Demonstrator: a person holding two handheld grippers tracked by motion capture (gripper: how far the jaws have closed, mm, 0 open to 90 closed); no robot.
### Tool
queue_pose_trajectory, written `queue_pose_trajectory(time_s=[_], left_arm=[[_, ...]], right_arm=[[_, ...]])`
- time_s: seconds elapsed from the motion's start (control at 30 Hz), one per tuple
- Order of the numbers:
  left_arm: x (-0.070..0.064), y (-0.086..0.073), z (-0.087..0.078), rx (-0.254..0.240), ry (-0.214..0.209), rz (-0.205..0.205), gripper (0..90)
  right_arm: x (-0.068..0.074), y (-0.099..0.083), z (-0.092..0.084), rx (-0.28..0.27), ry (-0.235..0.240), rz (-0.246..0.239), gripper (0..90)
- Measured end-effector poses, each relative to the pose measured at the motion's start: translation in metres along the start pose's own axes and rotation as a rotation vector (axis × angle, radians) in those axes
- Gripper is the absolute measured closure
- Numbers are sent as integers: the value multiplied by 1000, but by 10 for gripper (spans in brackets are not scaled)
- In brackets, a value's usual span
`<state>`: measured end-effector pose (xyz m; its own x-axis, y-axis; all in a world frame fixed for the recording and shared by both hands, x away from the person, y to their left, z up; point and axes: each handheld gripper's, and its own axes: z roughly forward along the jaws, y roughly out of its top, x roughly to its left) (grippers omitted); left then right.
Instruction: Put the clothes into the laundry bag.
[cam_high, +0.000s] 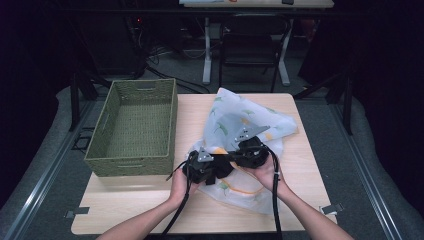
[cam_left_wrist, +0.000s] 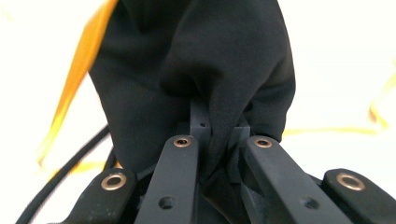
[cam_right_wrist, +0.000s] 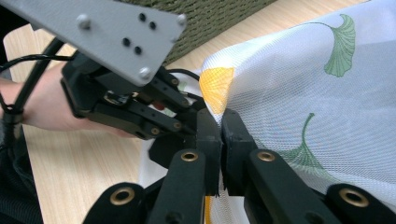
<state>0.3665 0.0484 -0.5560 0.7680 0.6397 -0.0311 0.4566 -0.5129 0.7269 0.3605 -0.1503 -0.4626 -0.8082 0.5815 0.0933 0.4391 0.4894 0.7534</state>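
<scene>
A white mesh bag (cam_high: 240, 117) printed with green leaves and edged in orange lies on the wooden table (cam_high: 150, 205). My right gripper (cam_high: 236, 156) (cam_right_wrist: 220, 125) is shut on the bag's edge (cam_right_wrist: 299, 84) beside an orange patch. My left gripper (cam_high: 224, 162) (cam_left_wrist: 217, 127) faces it at the bag's mouth. It is shut on a fold of black cloth (cam_left_wrist: 196, 56), which bunches between the jaws and hides their tips. In the high view the black cloth (cam_high: 220, 171) sits under both grippers, against the bag.
A green woven basket (cam_high: 172, 120) stands on the table's left half, close to the left hand. Bare table shows along the front edge and to the right of the bag. Cables trail from both grippers toward the person.
</scene>
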Motion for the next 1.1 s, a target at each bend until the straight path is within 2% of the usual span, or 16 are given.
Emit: queue_pose_trajectory(time_s=[0.07,0.1,0.27,0.37,0.47,0.57,0.63,0.73,0.83,0.9,0.93,0.97,1.0,1.03,1.07,1.1], left_arm=[[0,3,1,-6,2,0,867],[2,8,4,-34,5,-12,867],[5,17,8,-99,23,-43,866],[7,23,9,-158,43,-66,867],[7,28,7,-196,58,-67,867],[5,33,4,-256,75,-72,867],[4,34,6,-283,74,-86,867],[1,29,16,-276,67,-88,864],[-3,19,32,-243,56,-102,861],[-4,16,39,-208,51,-83,846],[-3,15,41,-197,41,-81,821],[-3,15,42,-174,32,-82,753],[-2,15,41,-161,22,-72,753],[-1,16,41,-133,20,-56,696],[0,17,39,-120,11,-50,587],[1,17,36,-103,11,-33,587]], right_arm=[[0,0,0,0,1,0,879],[1,0,-1,-2,4,2,878],[0,1,-3,-21,9,6,879],[-1,0,-4,-29,12,18,879],[-2,0,-5,-39,12,21,879],[-2,1,-8,-56,20,35,880],[-3,1,-8,-60,21,37,879],[-5,-1,-9,-62,33,62,880],[-8,-4,-4,-27,38,94,880],[-12,-7,0,8,34,109,879],[-12,-8,1,18,29,105,879],[-13,-10,5,48,35,113,878],[-13,-10,5,48,35,113,878],[-13,-11,6,60,29,105,878],[-13,-11,7,72,29,100,877],[-13,-11,7,72,29,100,877]])
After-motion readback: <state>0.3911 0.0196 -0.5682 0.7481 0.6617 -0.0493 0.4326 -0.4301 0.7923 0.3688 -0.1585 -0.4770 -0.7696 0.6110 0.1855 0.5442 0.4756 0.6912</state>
